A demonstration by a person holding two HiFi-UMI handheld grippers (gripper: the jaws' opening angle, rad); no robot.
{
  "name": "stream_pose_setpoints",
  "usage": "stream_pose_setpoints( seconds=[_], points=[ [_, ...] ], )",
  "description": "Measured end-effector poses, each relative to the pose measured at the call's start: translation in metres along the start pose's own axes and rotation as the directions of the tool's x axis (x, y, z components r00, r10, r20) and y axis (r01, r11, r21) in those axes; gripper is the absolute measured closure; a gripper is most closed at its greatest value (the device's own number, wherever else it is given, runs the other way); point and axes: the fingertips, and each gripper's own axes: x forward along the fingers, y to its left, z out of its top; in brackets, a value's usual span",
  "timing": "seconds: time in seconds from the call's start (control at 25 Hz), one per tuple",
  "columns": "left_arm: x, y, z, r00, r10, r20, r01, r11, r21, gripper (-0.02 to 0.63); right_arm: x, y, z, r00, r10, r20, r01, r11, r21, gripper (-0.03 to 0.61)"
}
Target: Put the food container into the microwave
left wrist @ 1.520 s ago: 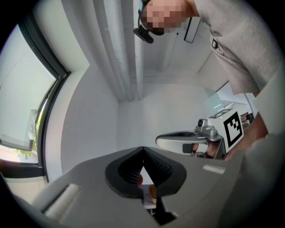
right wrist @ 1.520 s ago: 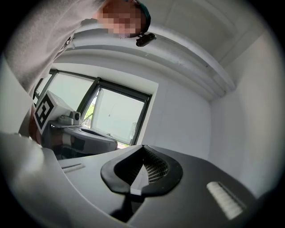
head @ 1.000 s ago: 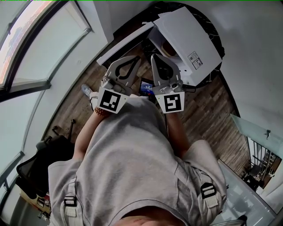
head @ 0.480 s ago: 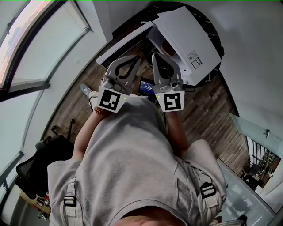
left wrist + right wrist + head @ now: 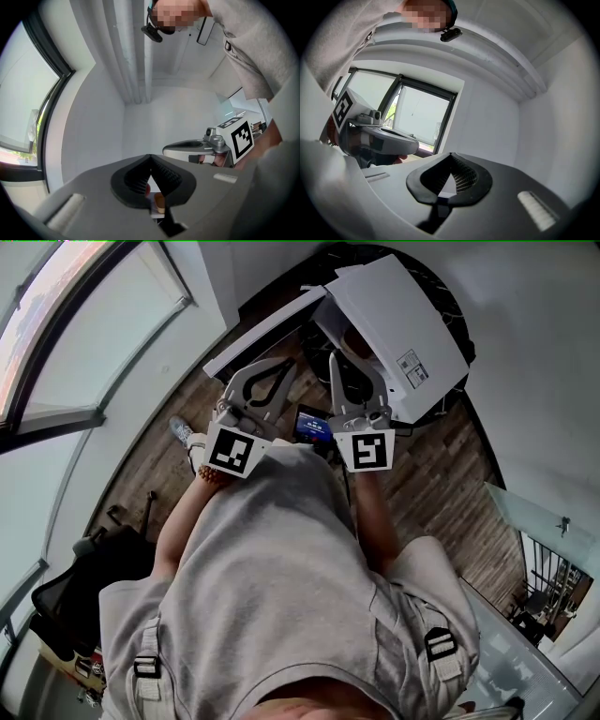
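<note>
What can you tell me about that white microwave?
The microwave is a white box seen from above, with a small printed label on its broad face. Its door looks swung open to the left, showing a dark inside with something tan in it. The right gripper points toward the opening; contact cannot be judged.

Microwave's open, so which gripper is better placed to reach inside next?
Right, probably: the right gripper sits just before the open microwave, while the left gripper is nearer the swung-open door. Both are shut.
</note>
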Motion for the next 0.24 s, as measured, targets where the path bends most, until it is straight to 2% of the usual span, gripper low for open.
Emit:
stream_pose_setpoints(
  seconds=[0.24],
  points=[
    [-0.003, 0.001, -0.003, 1.000, -0.005, -0.004, 0.005, 1.000, 0.002, 0.615, 0.004, 0.004, -0.011, 0.999, 0.018, -0.027, -0.017, 1.000, 0.001, 0.565]
  ],
)
